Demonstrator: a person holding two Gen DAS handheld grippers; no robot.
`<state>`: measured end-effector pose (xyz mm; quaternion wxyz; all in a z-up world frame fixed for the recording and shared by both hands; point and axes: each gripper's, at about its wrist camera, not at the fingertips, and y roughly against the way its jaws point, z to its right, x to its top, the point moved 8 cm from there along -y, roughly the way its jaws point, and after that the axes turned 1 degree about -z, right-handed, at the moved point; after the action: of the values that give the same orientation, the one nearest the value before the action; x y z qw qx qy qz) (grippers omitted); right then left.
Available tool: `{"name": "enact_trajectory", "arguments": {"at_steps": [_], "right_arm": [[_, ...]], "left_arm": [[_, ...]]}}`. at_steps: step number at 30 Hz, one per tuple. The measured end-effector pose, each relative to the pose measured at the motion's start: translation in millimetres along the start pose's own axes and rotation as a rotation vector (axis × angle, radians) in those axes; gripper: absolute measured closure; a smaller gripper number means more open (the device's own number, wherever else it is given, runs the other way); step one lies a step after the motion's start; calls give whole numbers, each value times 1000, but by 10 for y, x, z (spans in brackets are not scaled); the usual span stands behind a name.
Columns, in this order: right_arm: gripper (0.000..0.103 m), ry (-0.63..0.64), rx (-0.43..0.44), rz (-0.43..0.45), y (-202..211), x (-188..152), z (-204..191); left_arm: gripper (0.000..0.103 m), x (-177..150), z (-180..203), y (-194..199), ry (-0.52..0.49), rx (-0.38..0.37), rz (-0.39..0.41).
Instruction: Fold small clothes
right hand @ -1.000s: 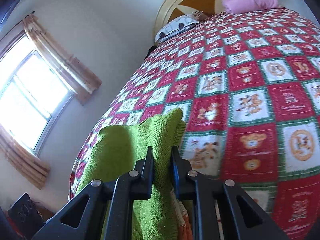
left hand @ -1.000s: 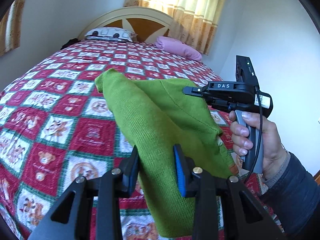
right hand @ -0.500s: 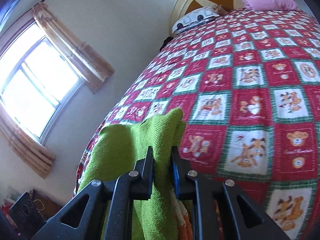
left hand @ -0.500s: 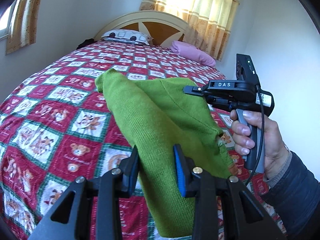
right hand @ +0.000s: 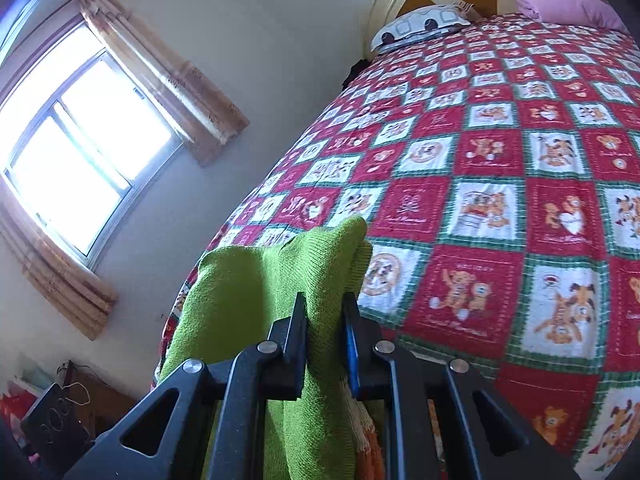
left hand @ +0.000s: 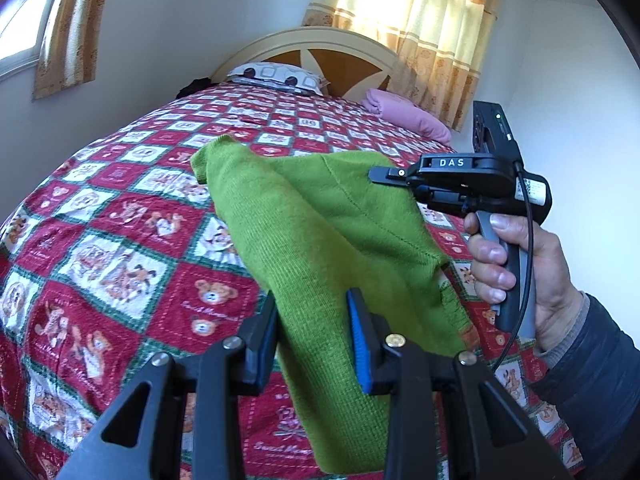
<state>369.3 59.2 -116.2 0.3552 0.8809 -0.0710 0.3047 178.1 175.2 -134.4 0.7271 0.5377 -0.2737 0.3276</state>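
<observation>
We hold the green knitted garment [left hand: 320, 240] clamped in both the left claw [left hand: 312, 340] and right claw [right hand: 325, 344], stretched mid-frame above the red patchwork bed [left hand: 120, 240].

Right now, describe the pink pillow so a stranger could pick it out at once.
Start at the bed's arched cream headboard with its brown panels, above the red patchwork quilt. Two pillows lie at its foot; the pink pillow is the one on the curtain side. It is plain and rounded, unlike the white pillow with dark circles beside it.
</observation>
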Motion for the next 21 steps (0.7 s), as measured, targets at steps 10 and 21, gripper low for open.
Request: {"name": "enact_trajectory", "arguments": {"at_steps": [10,21], "right_arm": [[88,47,28,-43,-416,31,-415],[88,88,34,-103,-741,-21,-662]], "left_arm": [[69,-48,-391,51,35,58,7],[69,-179,-680,18,77,81,-13]]}}
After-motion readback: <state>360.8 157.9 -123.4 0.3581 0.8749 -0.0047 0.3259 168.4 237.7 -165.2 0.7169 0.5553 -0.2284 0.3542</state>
